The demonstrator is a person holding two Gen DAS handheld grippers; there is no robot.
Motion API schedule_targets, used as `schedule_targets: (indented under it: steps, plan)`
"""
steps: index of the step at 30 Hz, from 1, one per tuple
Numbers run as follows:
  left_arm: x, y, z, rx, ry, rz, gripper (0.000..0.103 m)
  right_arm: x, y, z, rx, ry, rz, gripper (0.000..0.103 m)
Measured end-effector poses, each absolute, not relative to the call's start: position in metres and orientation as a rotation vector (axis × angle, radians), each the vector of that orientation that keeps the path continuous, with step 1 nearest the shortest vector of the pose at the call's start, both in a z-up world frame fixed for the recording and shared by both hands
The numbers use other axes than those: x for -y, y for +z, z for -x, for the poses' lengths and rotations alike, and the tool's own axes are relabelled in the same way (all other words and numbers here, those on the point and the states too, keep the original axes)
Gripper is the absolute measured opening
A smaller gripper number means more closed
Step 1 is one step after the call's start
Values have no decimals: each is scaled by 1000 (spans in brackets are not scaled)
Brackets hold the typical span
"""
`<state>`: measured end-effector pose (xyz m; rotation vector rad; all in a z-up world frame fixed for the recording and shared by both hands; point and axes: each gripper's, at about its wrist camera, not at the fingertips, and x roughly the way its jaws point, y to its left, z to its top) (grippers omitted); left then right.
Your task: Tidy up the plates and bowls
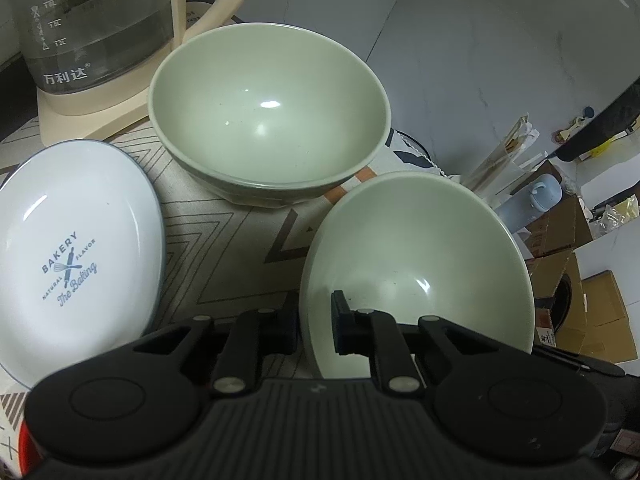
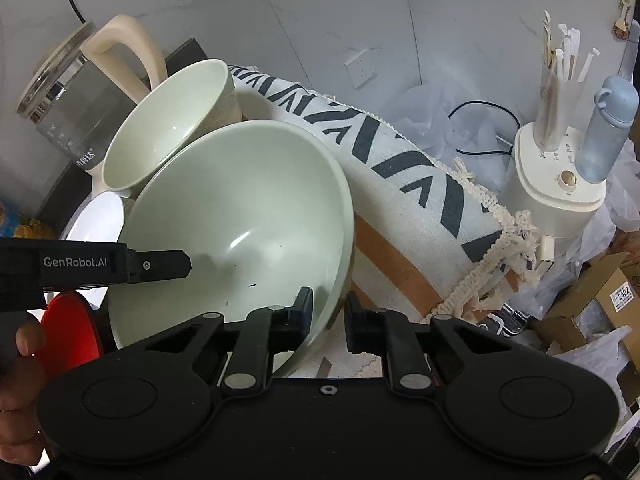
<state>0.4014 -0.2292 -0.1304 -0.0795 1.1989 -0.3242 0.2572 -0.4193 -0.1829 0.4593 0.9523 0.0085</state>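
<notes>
Left gripper (image 1: 315, 322): your jaws pinch the near bowl (image 1: 416, 272) by its rim, lower right of frame; bowl tilted.
Right gripper (image 2: 328, 318): jaws straddle the same bowl's (image 2: 240, 216) opposite rim; closed on it.
Second bowl (image 1: 268, 112): upper centre, upright on the patterned cloth (image 1: 224, 236).
Plate (image 1: 76, 236): left, printed "BAKERY".
Kettle (image 1: 92, 28): upper left, behind the bowls.
Your hand (image 2: 20, 364): lower left edge.

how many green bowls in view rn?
2. The far bowl sits on the patterned cloth beside the glass kettle. The near bowl is tilted, its rim between the jaws of both the left gripper and right gripper. None visibly hidden.
</notes>
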Motion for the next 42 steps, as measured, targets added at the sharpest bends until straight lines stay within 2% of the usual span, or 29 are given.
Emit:
schedule_targets:
  steps: [19, 42]
  plan:
    - [210, -62, -370, -1030, -330, 134, 14, 408, -105, -225, -740, 49, -384, 20]
    - [161, -28, -324, -954, -245, 206, 14, 370, -77, -205, -728, 191, -316, 21]
